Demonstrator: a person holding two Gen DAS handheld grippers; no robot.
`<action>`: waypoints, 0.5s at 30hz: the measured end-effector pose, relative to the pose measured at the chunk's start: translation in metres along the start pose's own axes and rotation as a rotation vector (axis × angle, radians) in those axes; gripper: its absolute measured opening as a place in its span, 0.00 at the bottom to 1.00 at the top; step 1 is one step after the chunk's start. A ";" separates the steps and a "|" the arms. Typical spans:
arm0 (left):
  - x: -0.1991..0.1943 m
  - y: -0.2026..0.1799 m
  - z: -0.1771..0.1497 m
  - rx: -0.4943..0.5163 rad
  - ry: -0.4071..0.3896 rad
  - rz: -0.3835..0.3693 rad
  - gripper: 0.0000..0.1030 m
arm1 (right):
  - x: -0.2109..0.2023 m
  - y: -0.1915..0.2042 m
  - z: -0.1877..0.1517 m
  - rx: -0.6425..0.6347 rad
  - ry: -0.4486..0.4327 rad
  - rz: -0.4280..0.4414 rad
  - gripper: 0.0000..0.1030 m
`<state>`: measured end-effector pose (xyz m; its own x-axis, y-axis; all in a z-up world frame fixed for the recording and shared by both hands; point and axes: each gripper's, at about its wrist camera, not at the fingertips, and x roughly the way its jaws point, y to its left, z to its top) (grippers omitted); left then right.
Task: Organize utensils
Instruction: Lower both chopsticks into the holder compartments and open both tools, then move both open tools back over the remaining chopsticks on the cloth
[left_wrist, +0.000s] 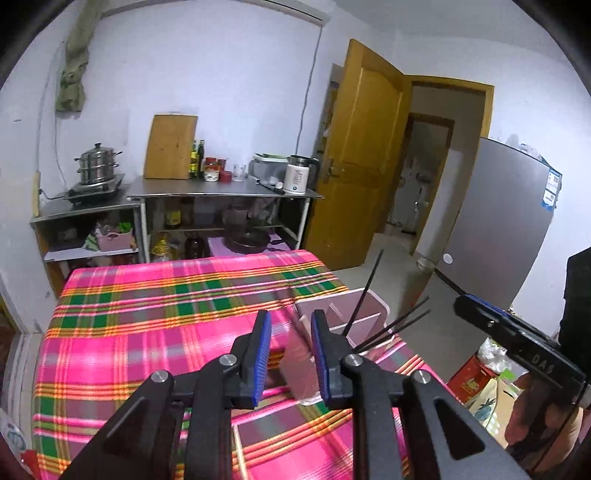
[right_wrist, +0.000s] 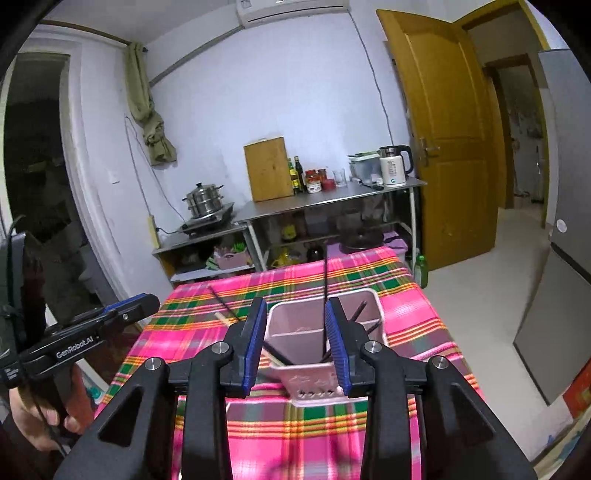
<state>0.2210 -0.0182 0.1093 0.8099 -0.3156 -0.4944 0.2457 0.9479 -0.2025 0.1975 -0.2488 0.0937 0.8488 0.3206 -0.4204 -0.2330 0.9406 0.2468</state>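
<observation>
A pink utensil holder with inner dividers stands on the plaid-covered table. Several black chopsticks stand in it, leaning out. It also shows in the left wrist view with black chopsticks sticking up to the right. My right gripper is open, empty, just above the holder's near rim. My left gripper is open, empty, just left of the holder. A black chopstick and a pale wooden chopstick lie on the cloth left of the holder.
The table is covered in a pink, green and orange plaid cloth. Metal shelves with a steamer pot, cutting board, bottles and a kettle stand along the far wall. A wooden door stands open; a grey fridge is at right.
</observation>
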 end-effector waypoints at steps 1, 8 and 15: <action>-0.004 0.004 -0.005 -0.004 0.002 0.012 0.21 | -0.002 0.002 -0.003 0.001 0.003 0.009 0.33; -0.020 0.028 -0.043 -0.043 0.029 0.061 0.21 | -0.004 0.019 -0.035 0.004 0.051 0.070 0.33; -0.020 0.048 -0.081 -0.094 0.079 0.087 0.21 | 0.007 0.032 -0.066 -0.005 0.118 0.111 0.33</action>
<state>0.1733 0.0302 0.0405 0.7805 -0.2380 -0.5781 0.1221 0.9649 -0.2324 0.1647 -0.2090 0.0414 0.7559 0.4337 -0.4905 -0.3251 0.8989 0.2937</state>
